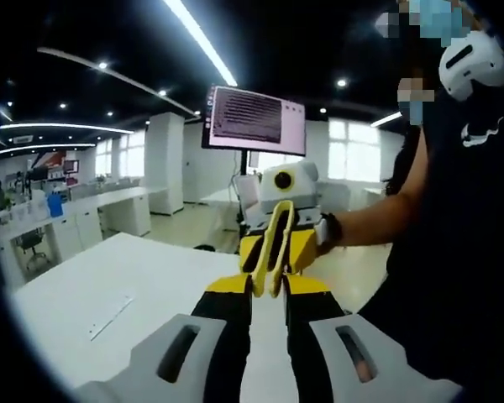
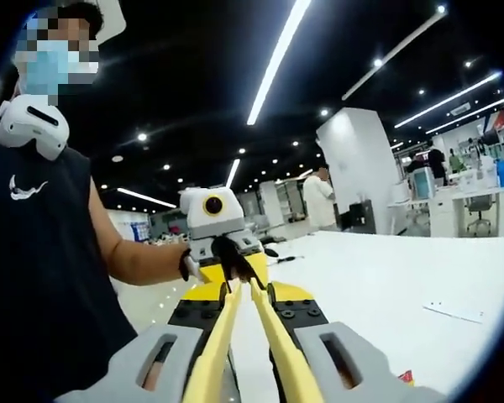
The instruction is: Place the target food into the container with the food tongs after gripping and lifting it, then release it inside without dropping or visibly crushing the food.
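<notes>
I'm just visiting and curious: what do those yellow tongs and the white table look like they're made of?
The yellow food tongs look like smooth moulded plastic: even colour, soft sheen, no metallic glint, though coated metal can't be ruled out. The white table looks like matte laminate or painted board: flat, uniform, only dull reflections. Its core isn't visible.

We note a white table (image 1: 109, 285) with a small flat strip (image 1: 111, 316) lying on it. A monitor (image 1: 254, 117) on a stand rises beyond the table, its screen lit with text. Long ceiling lights (image 2: 277, 59) run overhead. We see a white pillar (image 2: 357, 168), a standing person (image 2: 321, 197) beside it, and desks (image 2: 454, 206) farther off.
</notes>
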